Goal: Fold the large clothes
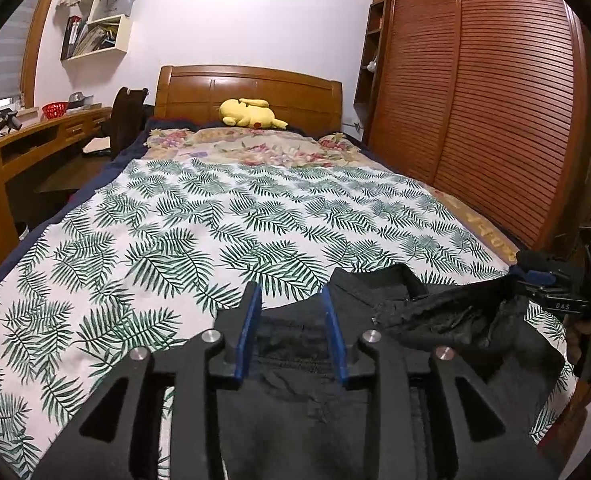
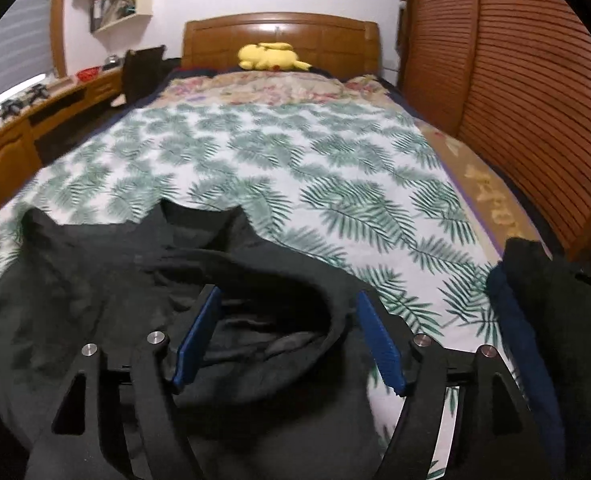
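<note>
Garment (image 1: 311, 384) on bedspread (image 1: 199, 216) at 6 o'clock, near foot of bed. Plush toy (image 1: 251, 114) at 12, against headboard (image 1: 251, 92). Wardrobe (image 1: 479, 92) at 2–3. Desk (image 1: 27, 140) at 9–10, shelves (image 1: 99, 20) above at 11. Second clothing pile (image 2: 543, 320), perhaps, at 4.

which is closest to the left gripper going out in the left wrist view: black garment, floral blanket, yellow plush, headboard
From the left gripper:
1. Black garment, right under the fingers at the bed's near end.
2. Floral blanket, across the far part of the bed.
3. Yellow plush, lying beyond the blanket.
4. Headboard, upright right behind the plush.
</note>
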`<state>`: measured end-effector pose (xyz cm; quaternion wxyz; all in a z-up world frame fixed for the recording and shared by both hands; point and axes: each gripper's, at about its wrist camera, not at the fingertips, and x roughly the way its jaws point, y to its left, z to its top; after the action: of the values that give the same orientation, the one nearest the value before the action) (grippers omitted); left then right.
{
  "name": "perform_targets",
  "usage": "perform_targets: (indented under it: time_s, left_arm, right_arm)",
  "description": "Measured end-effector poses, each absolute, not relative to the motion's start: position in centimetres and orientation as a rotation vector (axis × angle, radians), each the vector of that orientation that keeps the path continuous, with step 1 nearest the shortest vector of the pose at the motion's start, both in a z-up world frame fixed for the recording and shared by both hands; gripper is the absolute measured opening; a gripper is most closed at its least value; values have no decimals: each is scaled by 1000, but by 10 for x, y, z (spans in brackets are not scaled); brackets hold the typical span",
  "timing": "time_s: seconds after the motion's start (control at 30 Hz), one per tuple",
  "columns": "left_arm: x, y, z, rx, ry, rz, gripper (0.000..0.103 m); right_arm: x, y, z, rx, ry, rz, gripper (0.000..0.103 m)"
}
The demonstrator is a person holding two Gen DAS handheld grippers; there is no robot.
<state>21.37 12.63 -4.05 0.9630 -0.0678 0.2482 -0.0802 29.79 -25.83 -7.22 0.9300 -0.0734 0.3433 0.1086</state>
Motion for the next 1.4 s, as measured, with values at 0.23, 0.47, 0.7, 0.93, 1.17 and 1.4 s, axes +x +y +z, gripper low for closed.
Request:
perform_targets:
  time_s: [0.23, 0.47, 0.7, 0.93, 1.17, 1.4]
  left_arm:
    - [211, 131, -41, -139, 501, -168, 35]
    - [210, 132, -44, -130, 513, -178, 39]
    - [209, 137, -47, -137, 522, -179, 41]
    - [214, 136, -50, -144, 533, -191, 41]
    - [219, 124, -53, -128, 549, -219, 42]
    - [223, 114, -58, -110, 567, -230, 42]
  right_arm:
    - [285, -191, -67, -223, 708, 443, 72]
    - [309, -114, -105, -343, 827, 582, 72]
    - [342, -84, -157, -433, 996, 554, 72]
    - [363, -101, -179, -405, 1056, 555, 21]
    - [373, -93, -156, -423, 906, 537, 7]
    - [397, -95, -129, -355, 769, 451, 8]
